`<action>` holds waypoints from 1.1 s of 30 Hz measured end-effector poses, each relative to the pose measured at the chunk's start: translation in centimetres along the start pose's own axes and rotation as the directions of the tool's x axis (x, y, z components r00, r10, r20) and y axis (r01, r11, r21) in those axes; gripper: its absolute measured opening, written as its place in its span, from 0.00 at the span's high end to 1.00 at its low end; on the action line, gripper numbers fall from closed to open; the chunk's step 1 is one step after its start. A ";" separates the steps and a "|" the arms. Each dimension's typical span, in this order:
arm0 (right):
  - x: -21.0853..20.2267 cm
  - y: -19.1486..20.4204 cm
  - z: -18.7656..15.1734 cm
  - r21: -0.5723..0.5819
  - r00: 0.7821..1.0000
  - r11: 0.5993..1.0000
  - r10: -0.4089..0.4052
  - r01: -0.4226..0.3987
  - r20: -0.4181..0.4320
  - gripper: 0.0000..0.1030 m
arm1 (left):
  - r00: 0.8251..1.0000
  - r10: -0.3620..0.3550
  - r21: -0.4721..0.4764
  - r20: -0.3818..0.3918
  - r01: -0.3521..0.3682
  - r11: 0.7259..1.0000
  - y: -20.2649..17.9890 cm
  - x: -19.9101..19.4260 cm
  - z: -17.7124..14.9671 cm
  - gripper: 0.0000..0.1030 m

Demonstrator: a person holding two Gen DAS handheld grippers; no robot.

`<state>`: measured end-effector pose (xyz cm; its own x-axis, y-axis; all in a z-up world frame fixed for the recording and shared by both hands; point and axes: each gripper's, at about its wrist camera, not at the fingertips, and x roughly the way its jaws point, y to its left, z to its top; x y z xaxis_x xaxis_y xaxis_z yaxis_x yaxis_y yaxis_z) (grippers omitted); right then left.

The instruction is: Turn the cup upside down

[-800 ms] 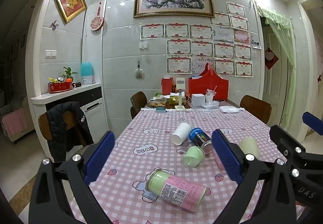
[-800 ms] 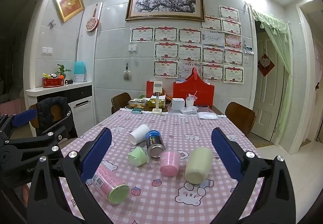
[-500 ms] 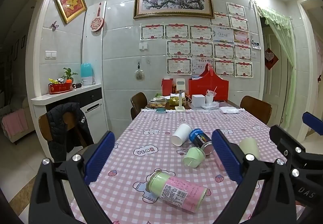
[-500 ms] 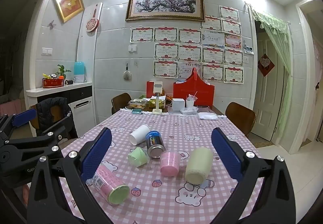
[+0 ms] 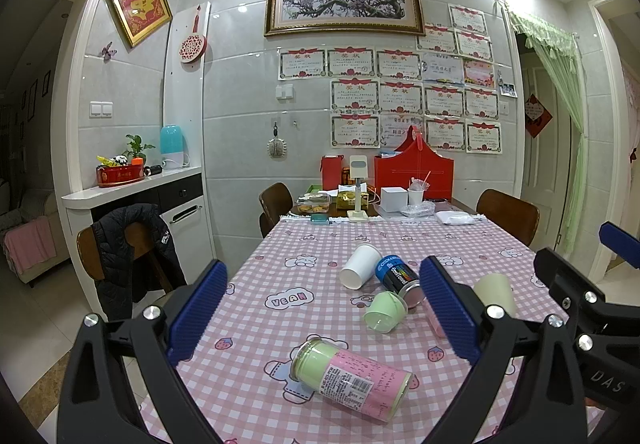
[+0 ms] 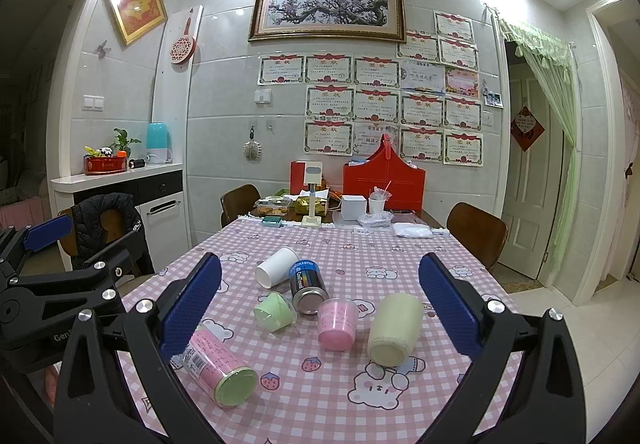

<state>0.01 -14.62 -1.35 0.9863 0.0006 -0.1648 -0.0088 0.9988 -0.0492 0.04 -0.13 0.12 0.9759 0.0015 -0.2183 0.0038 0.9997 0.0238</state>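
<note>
Several cups lie on their sides on the pink checked tablecloth: a white paper cup, a small green cup, a pink cup, a cream cup, and a tall pink-labelled cup. A dark can lies among them. My left gripper is open and empty above the near table. My right gripper is open and empty, with the cups seen between its fingers.
Red boxes, a white box, food packs and a stand crowd the table's far end. Wooden chairs stand at the sides; one at left holds a black jacket. A counter lies left.
</note>
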 end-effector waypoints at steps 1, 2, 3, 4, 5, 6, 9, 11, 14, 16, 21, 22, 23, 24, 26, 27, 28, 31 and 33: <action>0.0 0.0 0.0 0.000 1.000 1.000 0.000 0.000 0.000 0.07 | 1.000 0.000 0.000 -0.001 0.000 1.000 0.0 0.0 0.0 0.08; 0.0 0.0 0.0 0.000 1.000 1.000 0.001 -0.001 0.000 0.07 | 1.000 0.000 0.000 -0.001 0.000 1.000 0.1 0.2 -0.2 0.08; 0.0 0.0 0.0 0.000 1.000 1.000 0.001 -0.001 0.000 0.07 | 1.000 0.001 0.000 0.000 -0.001 1.000 0.1 0.2 -0.2 0.08; 0.0 0.0 -0.1 0.000 1.000 1.000 0.001 -0.001 0.000 0.07 | 1.000 0.000 0.001 -0.001 0.000 1.000 0.1 0.2 -0.2 0.08; 0.0 0.0 -0.1 0.001 1.000 1.000 0.001 -0.001 0.000 0.07 | 1.000 -0.001 0.001 -0.002 0.001 1.000 0.2 0.2 -0.2 0.08; 0.0 0.0 -0.1 0.001 1.000 1.000 0.001 -0.001 0.000 0.07 | 1.000 -0.001 0.001 -0.001 0.001 1.000 0.2 0.2 -0.2 0.08; 0.1 0.0 -0.2 0.001 1.000 1.000 0.001 -0.001 -0.002 0.07 | 1.000 0.001 0.001 -0.001 -0.001 1.000 0.2 0.2 -0.3 0.08; 0.0 0.0 0.0 0.001 1.000 1.000 0.001 -0.001 -0.001 0.07 | 1.000 -0.001 0.000 -0.002 0.001 1.000 0.2 0.2 -0.3 0.08; 0.0 0.0 0.0 0.002 1.000 1.000 0.001 -0.001 -0.002 0.07 | 1.000 -0.002 0.000 -0.003 0.002 1.000 0.3 0.4 -0.7 0.08; 0.0 0.0 0.0 0.002 1.000 1.000 0.001 -0.001 -0.002 0.07 | 1.000 -0.003 0.001 -0.004 0.003 1.000 0.3 0.4 -0.8 0.08; 0.2 0.1 -0.2 0.003 1.000 1.000 0.001 -0.001 -0.003 0.07 | 1.000 -0.003 0.004 -0.008 0.003 1.000 -0.1 1.0 -1.5 0.08; 0.2 0.0 -0.4 0.003 1.000 1.000 0.001 -0.001 -0.004 0.07 | 1.000 -0.003 0.005 -0.010 0.003 1.000 -0.2 1.1 -1.6 0.08; 0.3 -0.1 -0.8 0.003 1.000 1.000 0.000 0.000 -0.005 0.07 | 1.000 -0.003 0.005 -0.010 0.003 1.000 -0.2 1.1 -1.8 0.08; 0.3 -0.1 -0.9 0.003 1.000 1.000 0.000 0.000 -0.006 0.07 | 1.000 -0.003 0.005 -0.010 0.003 1.000 -0.2 1.1 -1.7 0.08; 0.3 -0.1 -0.8 0.004 1.000 1.000 0.001 -0.001 -0.005 0.07 | 1.000 -0.004 0.005 -0.012 0.004 1.000 -0.2 1.1 -1.8 0.08; 0.3 -0.1 -0.8 0.004 1.000 1.000 0.001 -0.001 -0.005 0.07 | 1.000 -0.004 0.005 -0.013 0.004 1.000 -0.3 1.1 -1.8 0.08; 0.3 -0.1 -0.9 0.004 1.000 1.000 0.001 -0.001 -0.005 0.07 | 1.000 -0.004 0.006 -0.012 0.004 1.000 -0.3 1.1 -1.8 0.08; 0.3 -0.1 -0.9 0.004 1.000 1.000 0.002 -0.002 -0.006 0.07 | 1.000 -0.004 0.006 -0.014 0.004 1.000 -0.3 1.1 -1.7 0.08; 0.6 -0.2 -1.2 0.006 1.000 1.000 0.003 -0.003 -0.008 0.07 | 1.000 -0.002 0.008 -0.017 0.002 1.000 -0.4 1.3 -1.7 0.08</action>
<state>0.40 -14.92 -2.60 0.9850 0.0036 -0.1726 -0.0112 0.9990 -0.0430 0.96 -0.45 -1.83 0.9719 -0.0003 -0.2353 0.0080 0.9995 0.0315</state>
